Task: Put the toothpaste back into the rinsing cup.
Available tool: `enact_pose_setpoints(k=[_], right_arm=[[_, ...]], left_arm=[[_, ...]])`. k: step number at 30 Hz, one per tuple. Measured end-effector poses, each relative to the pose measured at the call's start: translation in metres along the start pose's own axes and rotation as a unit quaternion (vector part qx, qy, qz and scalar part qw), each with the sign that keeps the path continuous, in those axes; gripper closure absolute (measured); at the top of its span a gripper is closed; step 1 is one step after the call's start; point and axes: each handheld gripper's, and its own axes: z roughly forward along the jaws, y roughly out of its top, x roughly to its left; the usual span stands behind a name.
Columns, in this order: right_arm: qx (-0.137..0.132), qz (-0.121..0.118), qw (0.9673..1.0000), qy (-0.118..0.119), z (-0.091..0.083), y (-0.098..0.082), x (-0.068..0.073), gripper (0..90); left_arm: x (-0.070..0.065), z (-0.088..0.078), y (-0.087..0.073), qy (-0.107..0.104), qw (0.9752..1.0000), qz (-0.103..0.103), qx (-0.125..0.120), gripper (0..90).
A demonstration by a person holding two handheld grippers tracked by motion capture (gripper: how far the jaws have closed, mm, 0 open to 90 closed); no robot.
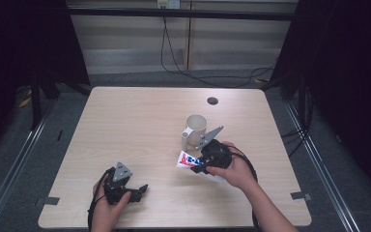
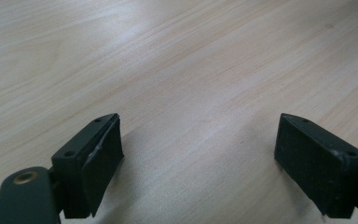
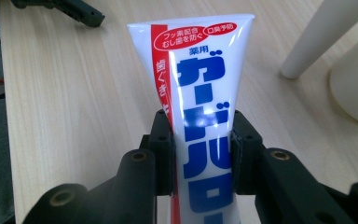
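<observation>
So the bench (image 1: 140, 121) is a light wood-grain top with rounded corners and a small dark round cable hole (image 1: 212, 101) near the far edge. Around it the room is pretty dim, black curtains on both sides, pale wall panels at the back with a cable (image 1: 174, 63) drooping down onto the grey floor. Little tape strips sit at the near corners of the bench.

The right gripper (image 1: 196, 166) is clamped on a toothpaste tube (image 3: 200, 93), white with a red stripe and blue Japanese lettering. In the right gripper view the jaws pinch it at mid-body with the flat crimped end pointing away. It's just in front of a cream mug (image 1: 194, 129), near it; whether the tube touches the bench I can't tell.

The left gripper (image 1: 136, 189) sits at the near left of the bench, well apart from the tube, jaws spread wide with nothing but bare wood between them.

The tube's cap end is hidden under the hand (image 1: 234, 169), and the mug is cut off in the right gripper view.
</observation>
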Motion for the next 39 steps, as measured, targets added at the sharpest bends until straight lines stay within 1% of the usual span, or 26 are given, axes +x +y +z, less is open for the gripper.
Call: enact_pose_setpoints(k=[1, 4, 6, 8, 9, 13, 14, 16, 17, 18, 22, 24, 26, 27, 28, 30, 31, 32, 33, 36, 39], right_arm=[[-0.005, -0.002, 1.0, -0.002, -0.001, 0.0, -0.001, 68.0], [-0.028, 0.008, 0.9996, -0.004, -0.008, -0.001, -0.003, 67.9], [-0.031, 0.01, 0.9994, -0.006, -0.01, -0.001, -0.003, 67.8], [-0.051, 0.015, 0.9985, -0.012, -0.018, 0.001, -0.004, 67.8], [-0.054, 0.02, 0.9983, -0.012, -0.02, 0.001, -0.004, 67.7], [-0.075, 0.025, 0.9967, -0.016, -0.025, 0.002, -0.005, 67.7], [-0.075, 0.025, 0.9967, -0.016, -0.025, 0.002, -0.005, 67.7], [-0.087, 0.033, 0.9955, -0.018, -0.028, 0.004, -0.007, 67.6], [-0.087, 0.033, 0.9955, -0.018, -0.028, 0.004, -0.007, 67.6], [-0.097, 0.039, 0.9942, -0.022, -0.03, 0.005, -0.009, 67.6], [-0.119, 0.049, 0.9912, -0.029, -0.034, 0.007, -0.013, 67.6], [-0.129, 0.054, 0.9897, -0.029, -0.036, 0.008, -0.014, 67.6], [-0.144, 0.063, 0.9872, -0.028, -0.039, 0.009, -0.016, 67.6], [-0.144, 0.063, 0.9872, -0.028, -0.039, 0.009, -0.016, 67.6], [-0.154, 0.067, 0.9853, -0.032, -0.042, 0.01, -0.017, 67.6], [-0.16, 0.069, 0.9841, -0.033, -0.044, 0.01, -0.019, 67.6], [-0.16, 0.069, 0.9841, -0.033, -0.044, 0.01, -0.019, 67.6], [-0.172, 0.076, 0.9817, -0.032, -0.046, 0.01, -0.021, 67.6], [-0.172, 0.076, 0.9817, -0.032, -0.046, 0.01, -0.021, 67.6], [-0.186, 0.084, 0.9784, -0.032, -0.05, 0.01, -0.024, 67.5], [-0.19, 0.084, 0.9776, -0.036, -0.052, 0.012, -0.024, 67.5]], left_arm=[[0.0, 0.0, 0.0, 0.0, 1.0, 0.0, 0.0, 14.8], [0.0, 0.0, 0.0, 0.0, 1.0, 0.0, 0.0, 14.8], [0.0, 0.0, 0.0, 0.0, 1.0, 0.0, 0.0, 14.8], [0.0, 0.0, 0.0, 0.0, 1.0, 0.0, 0.0, 14.8], [0.0, 0.0, 0.0, 0.0, 1.0, 0.0, 0.0, 14.8], [0.0, 0.0, 0.0, 0.0, 1.0, 0.0, 0.0, 14.8], [0.0, 0.0, 0.0, 0.0, 1.0, 0.0, 0.0, 14.8], [0.0, 0.0, 0.0, 0.0, 1.0, 0.0, 0.0, 14.8], [0.0, 0.0, 0.0, 0.0, 1.0, 0.0, 0.0, 14.8], [0.0, 0.0, 0.0, 0.0, 1.0, 0.0, 0.0, 14.8], [0.0, 0.0, 0.0, 0.0, 1.0, 0.0, 0.0, 14.8], [0.0, 0.0, 0.0, 0.0, 1.0, 0.0, 0.0, 14.8], [0.0, 0.0, 0.0, 0.0, 1.0, 0.0, 0.0, 14.8], [0.0, 0.0, 0.0, 0.0, 1.0, 0.0, 0.0, 14.8], [0.0, 0.0, 0.0, 0.0, 1.0, 0.0, 0.0, 14.8], [0.0, 0.0, 0.0, 0.0, 1.0, 0.0, 0.0, 14.8], [0.0, 0.0, 0.0, 0.0, 1.0, 0.0, 0.0, 14.8], [0.0, 0.0, 0.0, 0.0, 1.0, 0.0, 0.0, 14.8], [0.0, 0.0, 0.0, 0.0, 1.0, 0.0, 0.0, 14.8], [0.0, 0.0, 0.0, 0.0, 1.0, 0.0, 0.0, 14.8], [0.0, 0.0, 0.0, 0.0, 1.0, 0.0, 0.0, 14.8]])
